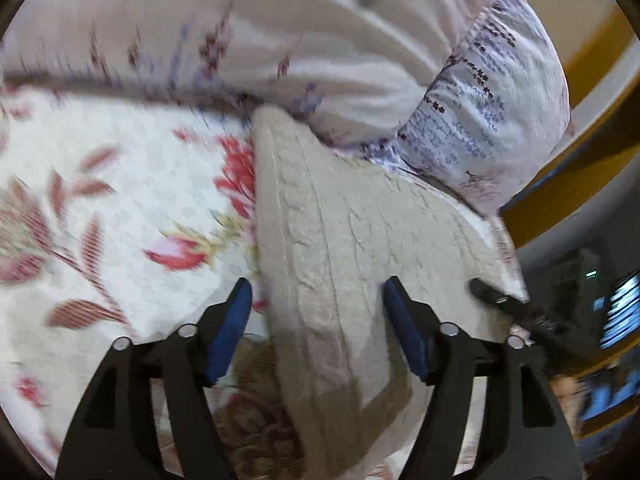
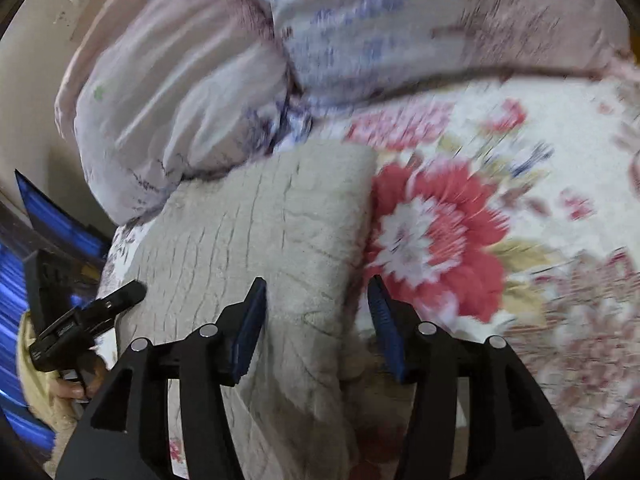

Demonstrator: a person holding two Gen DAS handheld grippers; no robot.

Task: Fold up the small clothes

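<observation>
A beige cable-knit sweater [image 1: 340, 248] lies on the flowery bedsheet [image 1: 120, 200], just under a big puffy duvet [image 1: 280, 40]; it already looks folded into a long thick strip. The left gripper [image 1: 318, 324] has its jaws apart over one edge of the knit, holding nothing; the right gripper [image 2: 316, 320] is also spread wide over the other edge, holding nothing. The sweater looks soft, floppy and thick, not slippery, so it should bend easily but may spring open; I think it is best to pinch all the layers at a corner of the near end.
</observation>
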